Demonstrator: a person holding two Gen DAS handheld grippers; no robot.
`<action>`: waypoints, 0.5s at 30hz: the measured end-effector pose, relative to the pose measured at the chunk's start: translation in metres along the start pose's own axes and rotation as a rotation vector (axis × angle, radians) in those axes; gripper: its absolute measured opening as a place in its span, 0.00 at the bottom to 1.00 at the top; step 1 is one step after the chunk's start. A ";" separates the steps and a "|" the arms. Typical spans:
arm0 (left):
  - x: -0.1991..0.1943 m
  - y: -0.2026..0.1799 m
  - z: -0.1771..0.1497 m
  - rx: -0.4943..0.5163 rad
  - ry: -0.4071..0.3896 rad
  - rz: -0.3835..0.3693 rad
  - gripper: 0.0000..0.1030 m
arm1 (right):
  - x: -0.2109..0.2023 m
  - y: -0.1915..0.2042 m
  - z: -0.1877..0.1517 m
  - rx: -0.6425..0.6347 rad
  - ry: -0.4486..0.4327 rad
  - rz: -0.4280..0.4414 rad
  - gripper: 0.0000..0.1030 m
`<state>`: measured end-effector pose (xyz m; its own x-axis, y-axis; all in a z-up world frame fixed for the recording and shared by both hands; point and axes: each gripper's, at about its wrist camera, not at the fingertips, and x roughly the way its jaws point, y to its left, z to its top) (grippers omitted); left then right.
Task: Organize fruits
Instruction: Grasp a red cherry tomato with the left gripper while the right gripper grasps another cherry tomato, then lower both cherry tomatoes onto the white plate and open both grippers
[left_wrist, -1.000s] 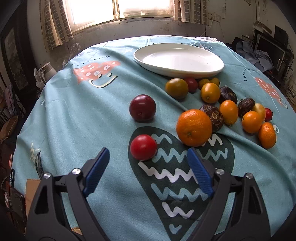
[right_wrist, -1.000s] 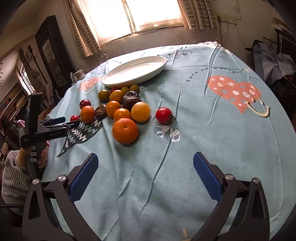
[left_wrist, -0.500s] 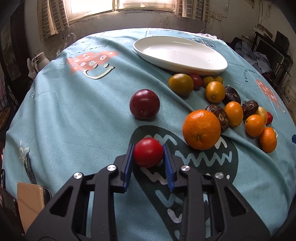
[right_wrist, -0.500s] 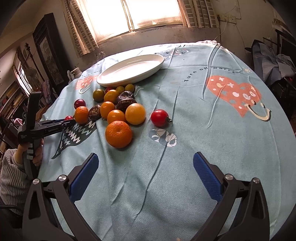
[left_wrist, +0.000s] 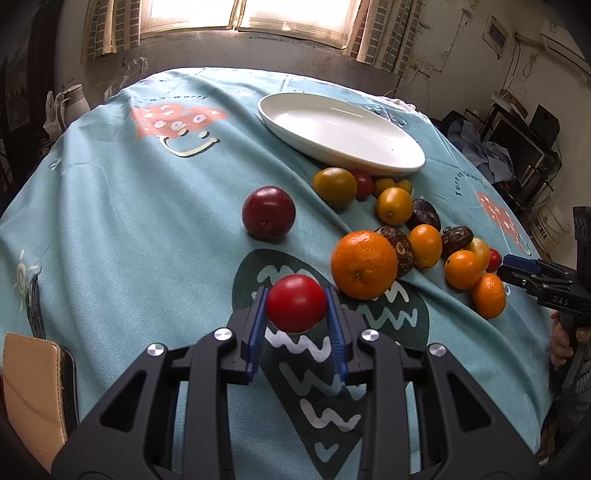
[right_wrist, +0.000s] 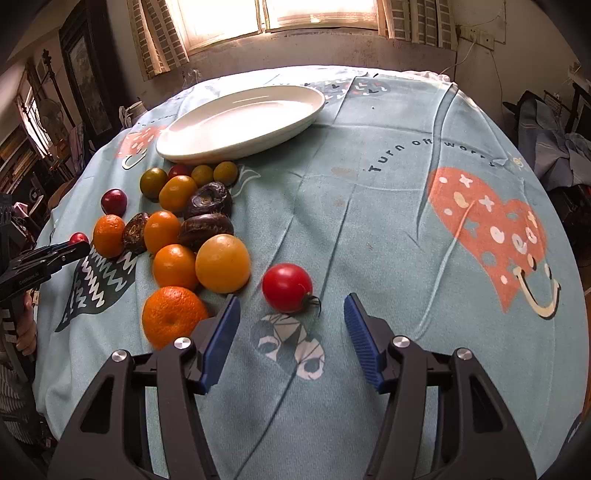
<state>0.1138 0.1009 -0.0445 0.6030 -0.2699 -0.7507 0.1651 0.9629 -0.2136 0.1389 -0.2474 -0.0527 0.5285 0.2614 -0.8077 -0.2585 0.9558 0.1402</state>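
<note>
Left tongs (left_wrist: 296, 308), apart a second ago, are now gripping the red tomato (left_wrist: 296, 302); right tongs (right_wrist: 291, 325) are closing around the stemmed tomato (right_wrist: 287, 287) at 12 o'clock, pads apart.

The right gripper (right_wrist: 291, 328), jaws closing, points at a stemmed tomato (right_wrist: 287, 288) not yet between its pads, right of the fruit pile (right_wrist: 177, 236) below the plate (right_wrist: 240, 122).
</note>
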 end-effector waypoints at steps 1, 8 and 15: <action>0.001 0.002 0.000 -0.002 0.006 -0.004 0.30 | 0.005 -0.001 0.003 -0.003 0.010 -0.001 0.54; 0.008 -0.004 -0.001 0.015 0.036 -0.006 0.30 | 0.010 -0.003 0.004 -0.006 -0.002 -0.008 0.29; -0.002 -0.039 0.059 0.112 -0.043 0.044 0.30 | -0.030 -0.007 0.048 0.036 -0.117 0.021 0.29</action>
<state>0.1518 0.0639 0.0026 0.6443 -0.2289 -0.7298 0.2223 0.9690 -0.1077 0.1633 -0.2556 -0.0023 0.6149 0.2932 -0.7320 -0.2420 0.9537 0.1787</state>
